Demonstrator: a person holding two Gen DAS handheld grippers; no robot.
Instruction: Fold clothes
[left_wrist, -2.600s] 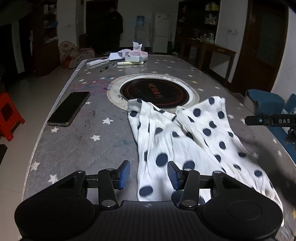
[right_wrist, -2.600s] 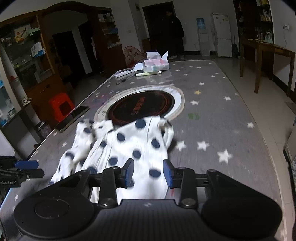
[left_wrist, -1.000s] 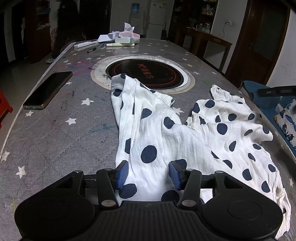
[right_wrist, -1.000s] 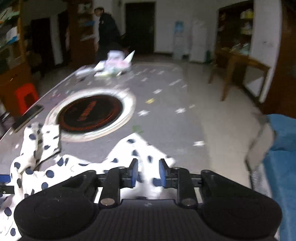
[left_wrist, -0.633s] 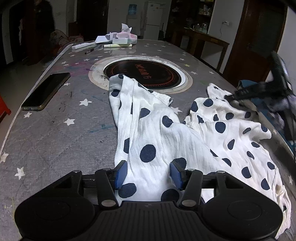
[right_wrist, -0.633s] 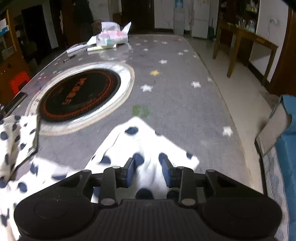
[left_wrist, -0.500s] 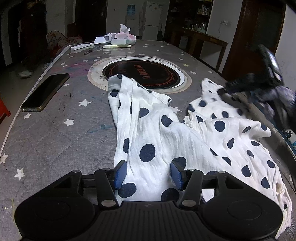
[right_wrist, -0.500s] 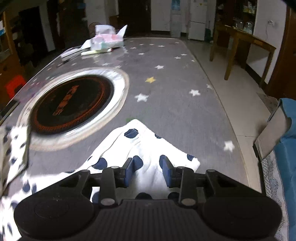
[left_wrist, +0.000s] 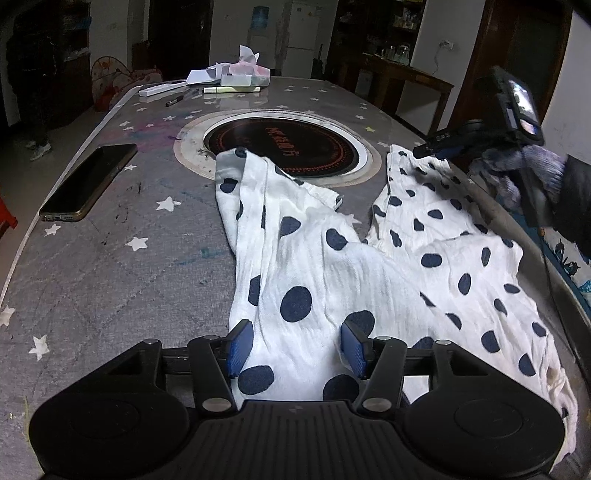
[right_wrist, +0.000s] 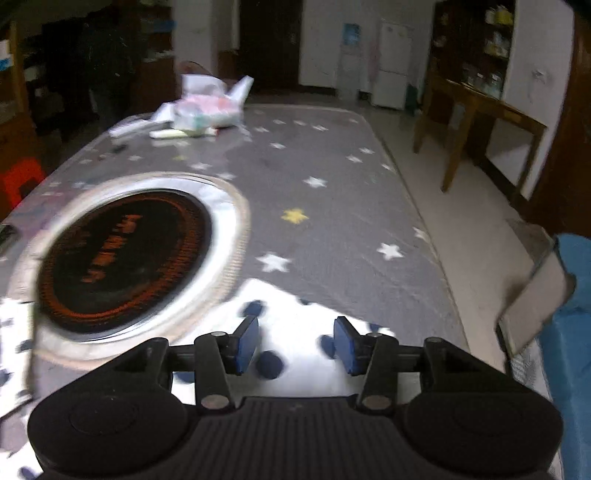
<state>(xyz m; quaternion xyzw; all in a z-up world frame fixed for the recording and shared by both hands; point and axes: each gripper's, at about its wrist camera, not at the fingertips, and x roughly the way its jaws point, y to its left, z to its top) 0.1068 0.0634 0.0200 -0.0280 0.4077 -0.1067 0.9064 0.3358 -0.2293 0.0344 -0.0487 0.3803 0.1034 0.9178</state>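
Observation:
A white garment with dark blue dots (left_wrist: 332, 266) lies spread on the grey star-patterned table (left_wrist: 110, 266), two leg-like parts reaching toward the round hob (left_wrist: 280, 144). My left gripper (left_wrist: 295, 349) is open, its blue pads astride the garment's near edge. My right gripper (right_wrist: 295, 343) is open over the far corner of the garment (right_wrist: 291, 314), in a blurred view. In the left wrist view the right gripper (left_wrist: 439, 146) hangs above the garment's far right tip.
A black phone (left_wrist: 88, 181) lies at the table's left edge. Tissue box, papers and pens (left_wrist: 236, 77) sit at the far end. A blue seat (right_wrist: 576, 332) stands past the right edge. A wooden side table (right_wrist: 487, 122) stands by the wall.
My right gripper opened and let the garment's far corner drop onto the table, then lifted a little. My left gripper stayed open at the near edge.

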